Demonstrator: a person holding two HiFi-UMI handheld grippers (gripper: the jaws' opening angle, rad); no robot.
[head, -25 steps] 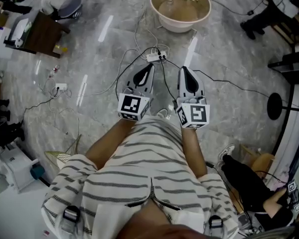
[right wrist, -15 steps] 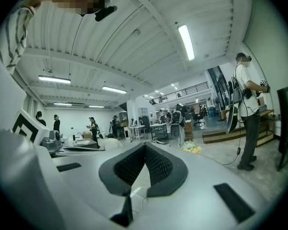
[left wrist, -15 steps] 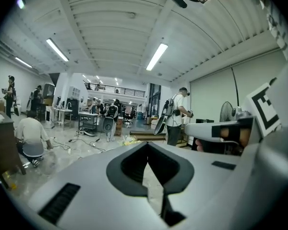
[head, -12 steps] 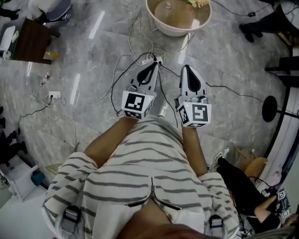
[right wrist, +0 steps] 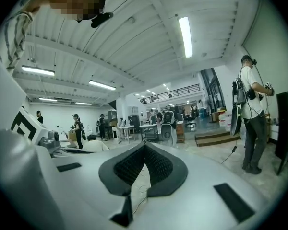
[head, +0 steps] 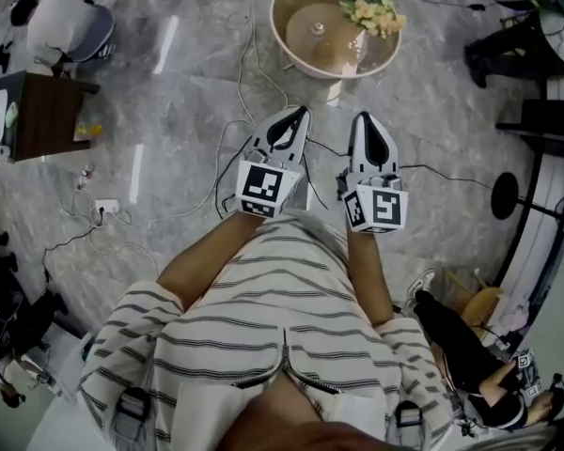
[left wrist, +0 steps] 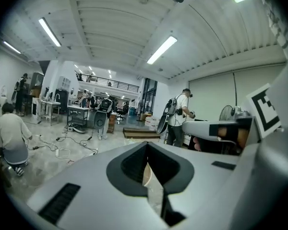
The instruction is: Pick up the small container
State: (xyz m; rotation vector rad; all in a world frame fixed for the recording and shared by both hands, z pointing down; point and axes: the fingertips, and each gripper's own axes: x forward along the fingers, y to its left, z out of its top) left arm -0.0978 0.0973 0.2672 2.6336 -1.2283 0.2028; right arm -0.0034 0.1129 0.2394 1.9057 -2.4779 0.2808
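In the head view a round tan table [head: 291,7] stands ahead on the marble floor. It carries a bunch of pale flowers [head: 371,3] and a small object [head: 317,29], too small to identify. My left gripper [head: 301,111] and right gripper [head: 365,116] are held side by side at waist height, pointing toward the table and short of its near edge. Both are shut with nothing between the jaws. The left gripper view shows its jaws [left wrist: 147,143] closed against a large hall. In the right gripper view the jaws [right wrist: 145,145] are closed too.
Cables run over the floor near a white power strip [head: 105,206]. A dark wooden side table [head: 38,111] and a crouched person [head: 66,26] are at the left. A black stand base [head: 504,195] and a seated person's legs [head: 461,346] are at the right.
Both grippers have moved forward toward the round table, which now sits closer and more central. The jaws have stayed shut.
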